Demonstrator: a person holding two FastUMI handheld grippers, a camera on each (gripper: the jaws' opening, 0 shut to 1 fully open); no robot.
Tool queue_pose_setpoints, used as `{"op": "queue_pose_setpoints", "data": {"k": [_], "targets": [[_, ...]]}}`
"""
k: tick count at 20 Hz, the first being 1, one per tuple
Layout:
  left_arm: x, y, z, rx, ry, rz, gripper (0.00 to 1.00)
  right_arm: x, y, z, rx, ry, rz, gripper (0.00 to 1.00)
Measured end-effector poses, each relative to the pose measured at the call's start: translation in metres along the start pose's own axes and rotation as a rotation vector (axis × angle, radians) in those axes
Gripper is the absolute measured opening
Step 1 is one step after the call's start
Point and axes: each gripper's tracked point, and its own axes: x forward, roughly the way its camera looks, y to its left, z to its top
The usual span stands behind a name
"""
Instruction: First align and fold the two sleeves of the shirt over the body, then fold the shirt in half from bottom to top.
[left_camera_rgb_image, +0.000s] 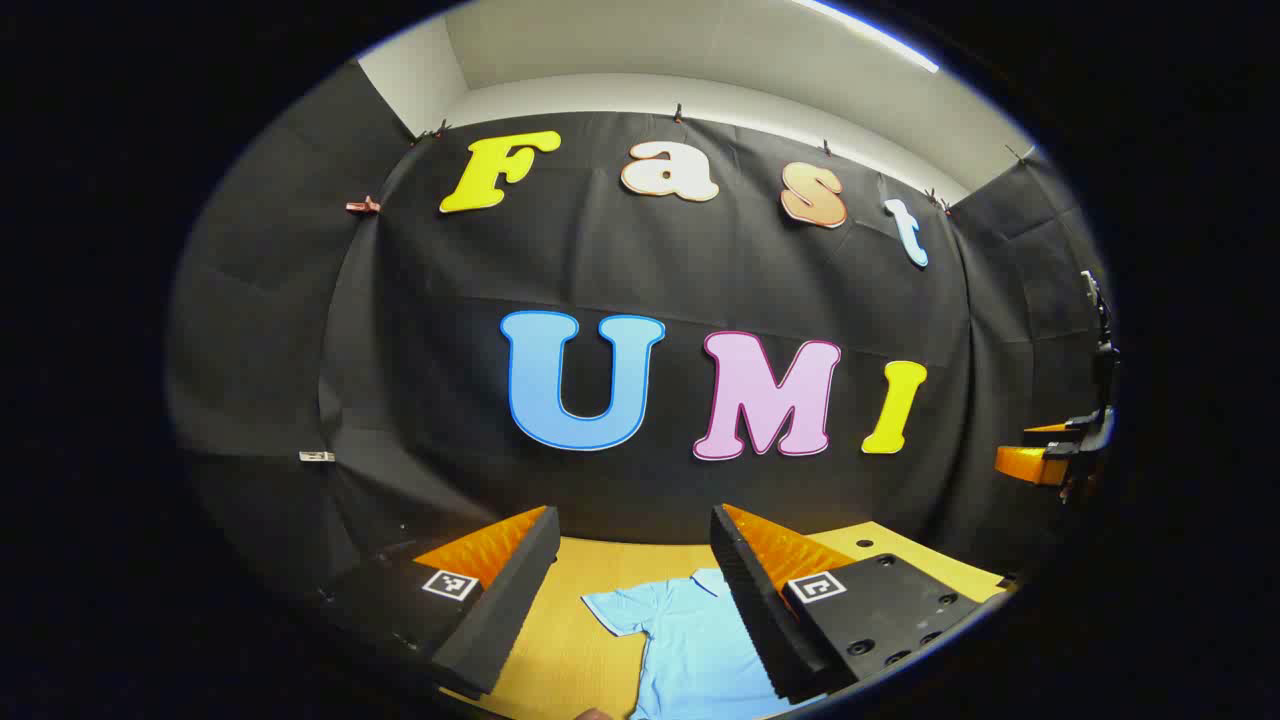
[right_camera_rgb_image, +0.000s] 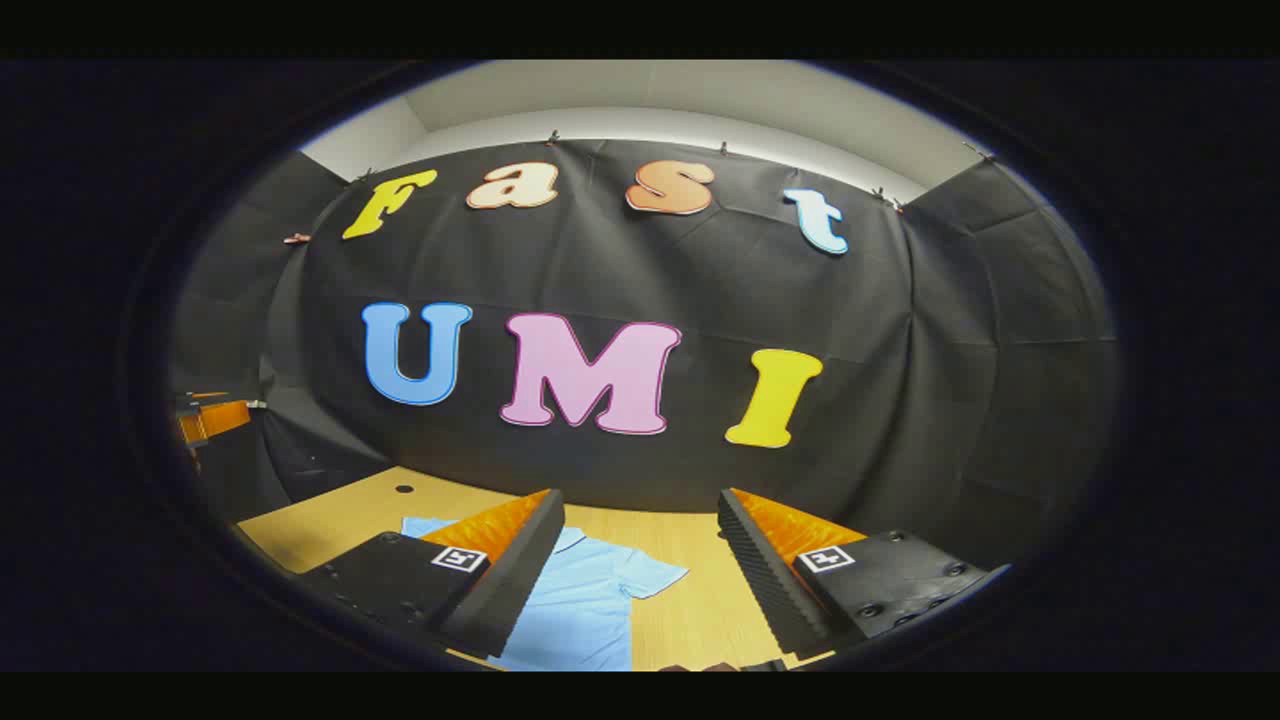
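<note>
The fingers of the left gripper (left_camera_rgb_image: 635, 590) stand wide apart and hold nothing, high above the surface (left_camera_rgb_image: 560, 650); the fingers of the right gripper (right_camera_rgb_image: 640, 570) are apart and empty as well. Below them the light blue shirt (left_camera_rgb_image: 690, 650) lies flat on the wooden surface, sleeves spread out to the sides. No fold seems begun. To do it well, each gripper should probably come down to one sleeve (right_camera_rgb_image: 650, 575), pinch only its outer edge, and bring it straight over the body.

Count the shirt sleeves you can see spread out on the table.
2. One sleeve lies flat off the light blue shirt in the left gripper view; the other sleeve lies flat in the right gripper view. Neither is folded yet.
</note>
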Motion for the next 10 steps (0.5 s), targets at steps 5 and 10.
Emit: {"op": "queue_pose_setpoints", "data": {"k": [5,10], "targets": [[0.006,-0.003,0.0,-0.005,0.009,-0.012,0.96,0.006,0.0,-0.001,-0.001,0.013,0.001,0.97],[0.014,-0.006,-0.002,-0.01,0.022,-0.025,0.96,0.007,0.0,-0.005,-0.011,0.027,-0.002,0.97]]}}
